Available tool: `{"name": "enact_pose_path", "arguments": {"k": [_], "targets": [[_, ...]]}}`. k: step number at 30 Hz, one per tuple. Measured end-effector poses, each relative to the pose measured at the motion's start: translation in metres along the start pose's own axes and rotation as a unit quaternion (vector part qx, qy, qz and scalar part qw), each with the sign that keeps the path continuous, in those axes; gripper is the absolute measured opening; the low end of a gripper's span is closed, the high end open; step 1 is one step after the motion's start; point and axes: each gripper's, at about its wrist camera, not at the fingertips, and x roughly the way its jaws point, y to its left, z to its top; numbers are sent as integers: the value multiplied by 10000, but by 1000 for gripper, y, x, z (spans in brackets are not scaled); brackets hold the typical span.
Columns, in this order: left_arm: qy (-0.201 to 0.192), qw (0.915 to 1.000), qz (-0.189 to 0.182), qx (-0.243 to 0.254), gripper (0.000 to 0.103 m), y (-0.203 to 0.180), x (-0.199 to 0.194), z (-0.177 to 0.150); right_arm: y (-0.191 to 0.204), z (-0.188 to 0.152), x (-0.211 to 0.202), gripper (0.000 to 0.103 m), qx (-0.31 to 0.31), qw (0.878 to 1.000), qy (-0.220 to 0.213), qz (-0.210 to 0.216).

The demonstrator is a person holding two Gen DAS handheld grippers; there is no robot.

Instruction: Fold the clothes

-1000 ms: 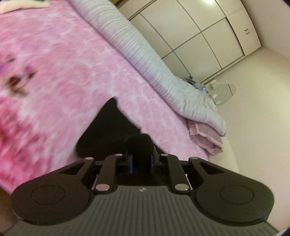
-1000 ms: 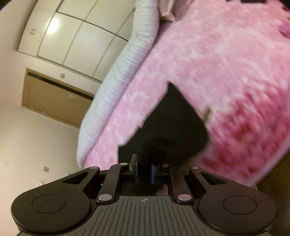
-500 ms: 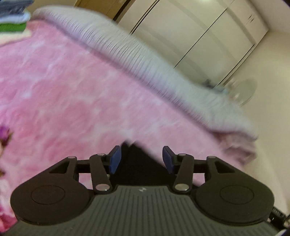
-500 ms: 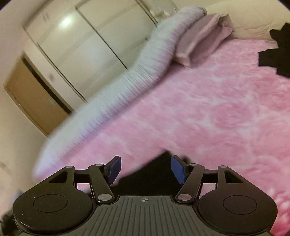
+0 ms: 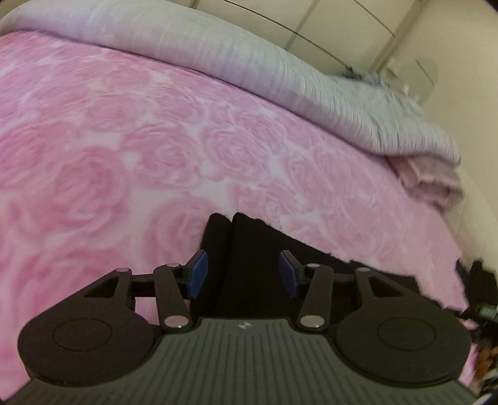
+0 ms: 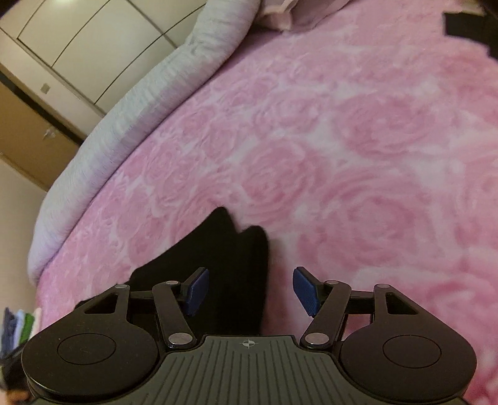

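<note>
Entry: black garment point(image 5: 249, 249) lay on the pink bed point(image 5: 124, 140), doubled at its edge, at my 12 o'clock; left gripper point(image 5: 242, 274) fingers apart, gripping nothing; right gripper point(image 6: 247, 291) likewise apart and empty; another dark piece point(image 6: 467, 25) at 2 o'clock; I judged one fold laid, more possibly remaining.

The left black plastic two-finger gripper point(image 5: 242, 274) has a wide grey ribbed body with a small round emblem at its front edge. Two round black housings, each with a shallow circular recess, flank it. Black link arms pivot on silver round-headed screws and end in blue textured finger pads point(image 5: 198, 273). The right black plastic two-finger gripper point(image 6: 247, 291) is built alike, with blue ridged pads point(image 6: 306, 292).
</note>
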Motion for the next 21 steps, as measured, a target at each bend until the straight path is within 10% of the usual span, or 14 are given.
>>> {"name": "enact_pose_path", "arguments": {"k": [4, 7, 14, 21], "targets": [[158, 9997, 36, 160, 37, 0, 28, -3, 5, 6, 15, 29, -208, 9996, 191, -32], [-53, 9993, -90, 345, 7, -2, 22, -8, 15, 6, 19, 13, -578, 9981, 113, -151], [-687, 9973, -220, 110, 5, 5, -7, -10, 55, 2, 7, 11, -1750, 9823, -664, 64], [-847, 9962, 106, 190, 6, 8, -4, -8, 73, 15, 50, 11, -1858, 9807, -516, -315]]}}
